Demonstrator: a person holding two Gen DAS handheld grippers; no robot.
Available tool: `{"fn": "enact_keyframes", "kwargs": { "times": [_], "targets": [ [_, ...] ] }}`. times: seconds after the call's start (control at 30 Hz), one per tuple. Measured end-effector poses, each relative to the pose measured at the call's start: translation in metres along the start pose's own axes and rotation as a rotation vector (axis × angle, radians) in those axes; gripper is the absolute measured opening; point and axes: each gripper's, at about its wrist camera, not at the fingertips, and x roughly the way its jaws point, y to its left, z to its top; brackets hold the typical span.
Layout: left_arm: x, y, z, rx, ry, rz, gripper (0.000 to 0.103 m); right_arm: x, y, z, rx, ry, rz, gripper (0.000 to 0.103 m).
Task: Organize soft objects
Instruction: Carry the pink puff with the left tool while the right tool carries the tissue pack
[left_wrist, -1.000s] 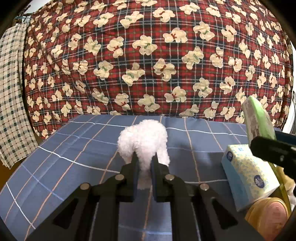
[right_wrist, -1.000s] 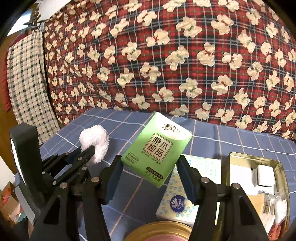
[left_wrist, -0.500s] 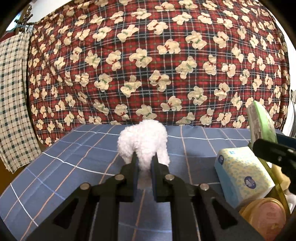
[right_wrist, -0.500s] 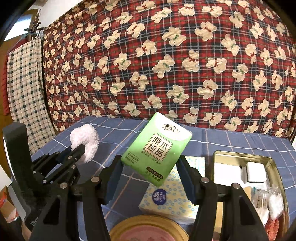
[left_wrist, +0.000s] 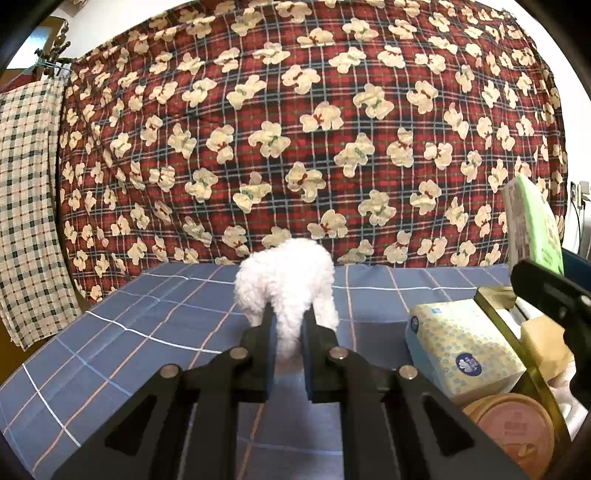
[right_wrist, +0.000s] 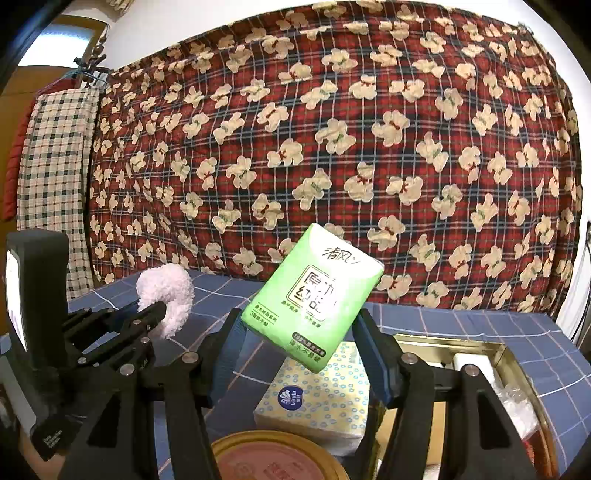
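My left gripper (left_wrist: 287, 319) is shut on a fluffy white soft ring (left_wrist: 286, 282), held above the blue checked cloth. The right wrist view has the same white ring (right_wrist: 166, 295) at the left, pinched by the left gripper (right_wrist: 159, 308). My right gripper (right_wrist: 299, 325) is shut on a green tissue pack (right_wrist: 314, 295), tilted and lifted off the table. In the left wrist view that green pack (left_wrist: 532, 225) shows edge-on at the far right. A pale patterned tissue pack (right_wrist: 317, 398) lies on the cloth below it.
A gold metal tin (right_wrist: 491, 354) with white items inside stands at the right. A round gold lid (right_wrist: 277, 458) lies at the front. A red plaid quilt with bears (right_wrist: 332, 147) hangs behind the table, and a checked cloth (right_wrist: 51, 177) hangs at the left.
Both grippers have shifted with their loads still gripped; the tin, patterned pack and round lid now sit further left and nearer in both views.
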Motion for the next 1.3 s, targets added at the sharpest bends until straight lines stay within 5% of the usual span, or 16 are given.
{"fn": "enact_keyframes", "kwargs": {
  "times": [0.6,1.03,1.3],
  "targets": [
    [-0.013,-0.005,0.001,0.009,-0.060,-0.022,0.010,-0.036,0.000,-0.016,-0.052,-0.176,-0.088,0.062],
    [-0.034,-0.018,0.001,0.014,-0.138,-0.048,0.010,-0.046,-0.023,-0.027,0.003,-0.186,-0.142,0.062],
    [-0.043,-0.031,-0.002,-0.006,-0.117,-0.110,0.010,-0.052,-0.043,-0.030,0.029,-0.187,-0.196,0.062]
  ]
}}
